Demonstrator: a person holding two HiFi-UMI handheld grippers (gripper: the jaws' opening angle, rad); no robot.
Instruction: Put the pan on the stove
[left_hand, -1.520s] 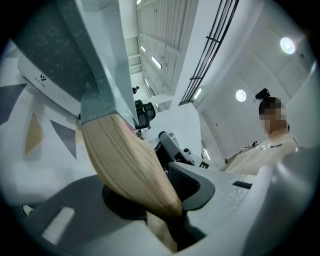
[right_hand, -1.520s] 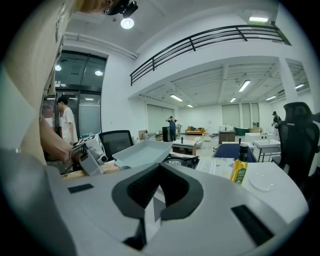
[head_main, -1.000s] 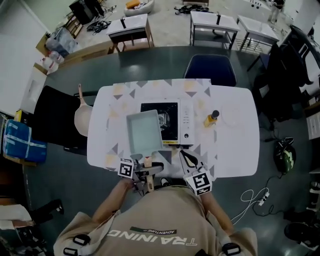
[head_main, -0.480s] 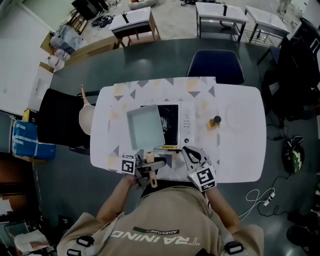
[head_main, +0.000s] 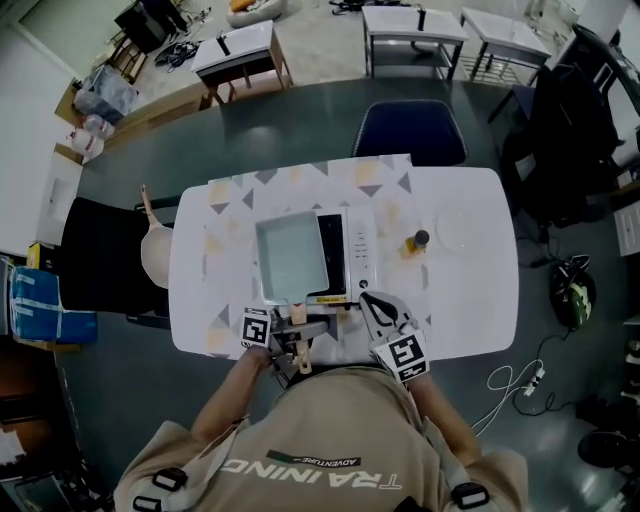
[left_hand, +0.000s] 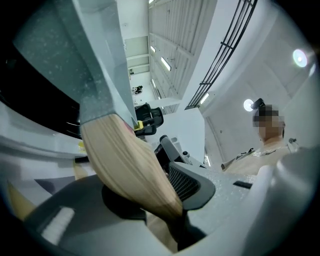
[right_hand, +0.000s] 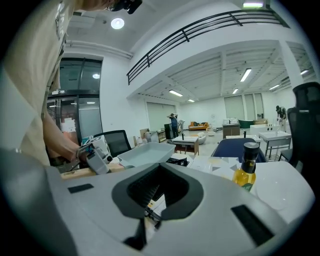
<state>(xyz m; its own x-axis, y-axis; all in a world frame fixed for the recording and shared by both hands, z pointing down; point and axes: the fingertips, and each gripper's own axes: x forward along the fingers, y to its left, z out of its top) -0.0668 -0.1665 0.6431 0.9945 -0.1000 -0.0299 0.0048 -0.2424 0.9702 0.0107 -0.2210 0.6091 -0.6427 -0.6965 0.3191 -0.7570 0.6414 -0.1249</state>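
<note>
A grey rectangular pan (head_main: 290, 257) covers the left part of the white portable stove (head_main: 350, 262); whether it rests on the burner or hovers just above it I cannot tell. Its wooden handle (head_main: 297, 322) points toward me. My left gripper (head_main: 291, 335) is shut on that handle, which crosses the left gripper view as a pale wooden bar (left_hand: 135, 165) below the pan's grey side (left_hand: 95, 60). My right gripper (head_main: 385, 318) rests near the table's front edge, right of the handle, shut with nothing in it (right_hand: 155, 200). In the right gripper view the pan (right_hand: 145, 152) lies ahead to the left.
An oil bottle (head_main: 415, 243) stands right of the stove, also in the right gripper view (right_hand: 245, 167), with a white plate (head_main: 455, 230) beyond it. A patterned mat (head_main: 300, 185) lies under the stove. A blue chair (head_main: 410, 130) stands at the far side, a wooden board (head_main: 155, 255) at the left edge.
The pan has shifted slightly to the right, covering more of the burner. The left gripper stays shut on the handle. The right gripper has hardly moved.
</note>
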